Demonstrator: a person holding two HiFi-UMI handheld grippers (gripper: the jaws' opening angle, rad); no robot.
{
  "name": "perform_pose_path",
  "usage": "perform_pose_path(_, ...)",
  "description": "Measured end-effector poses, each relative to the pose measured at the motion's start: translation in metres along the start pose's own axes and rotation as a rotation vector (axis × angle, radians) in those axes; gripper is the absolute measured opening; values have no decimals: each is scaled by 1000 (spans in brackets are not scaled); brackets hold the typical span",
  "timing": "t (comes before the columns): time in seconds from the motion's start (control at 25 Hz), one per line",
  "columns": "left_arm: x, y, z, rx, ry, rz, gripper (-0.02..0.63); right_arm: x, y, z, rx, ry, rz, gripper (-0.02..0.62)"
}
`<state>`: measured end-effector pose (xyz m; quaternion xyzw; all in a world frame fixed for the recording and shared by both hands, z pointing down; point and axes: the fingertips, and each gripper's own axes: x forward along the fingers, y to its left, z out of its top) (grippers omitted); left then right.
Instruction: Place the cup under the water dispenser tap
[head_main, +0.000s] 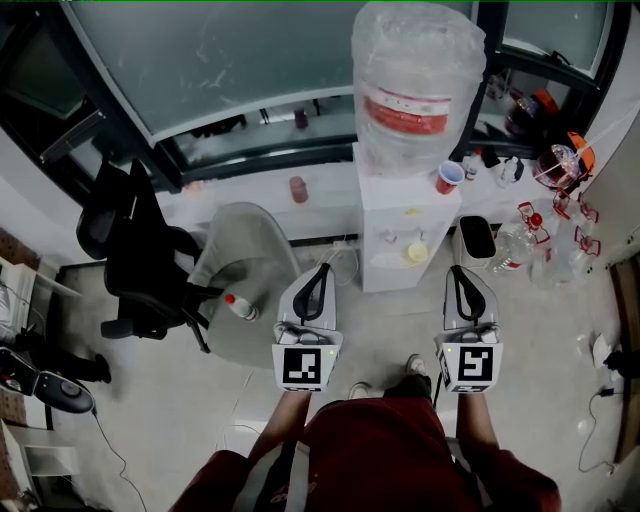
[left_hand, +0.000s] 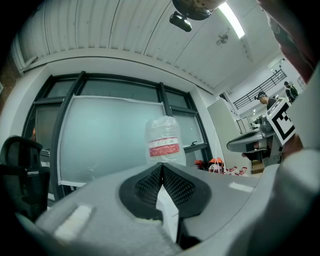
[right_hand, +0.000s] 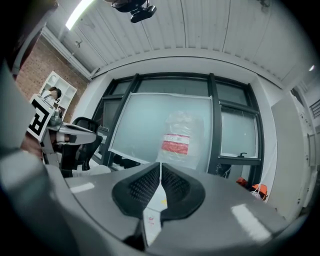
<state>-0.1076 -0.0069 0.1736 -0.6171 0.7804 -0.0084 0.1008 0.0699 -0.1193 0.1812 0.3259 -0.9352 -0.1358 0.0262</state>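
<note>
Both your left tongs (head_main: 321, 270) and right tongs (head_main: 459, 270) are pressed together, empty; the cup (head_main: 450, 177) stands atop the dispenser (head_main: 385, 205), up-frame of the right tongs.

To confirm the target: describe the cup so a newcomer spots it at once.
Find the white water dispenser by the window, topped by a big clear bottle. The cup stands at its top right edge, beside the bottle's base. Its red wall and pale inside set it apart from the dull pinkish container on the sill further left.

Head view looks steeply down; both gripper views share the dispenser bottle (head_main: 418, 85).
</note>
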Motion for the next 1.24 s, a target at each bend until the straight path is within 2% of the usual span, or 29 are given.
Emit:
perform_pose_path(0.08, -1, 0, 0, 4, 0, -2, -3, -1, 1, 1, -4, -2, 1, 2)
perform_pose_path(1.24, -12, -7, 3, 0, -10, -21, -3, -21, -4, -2, -33, 40, -44, 2)
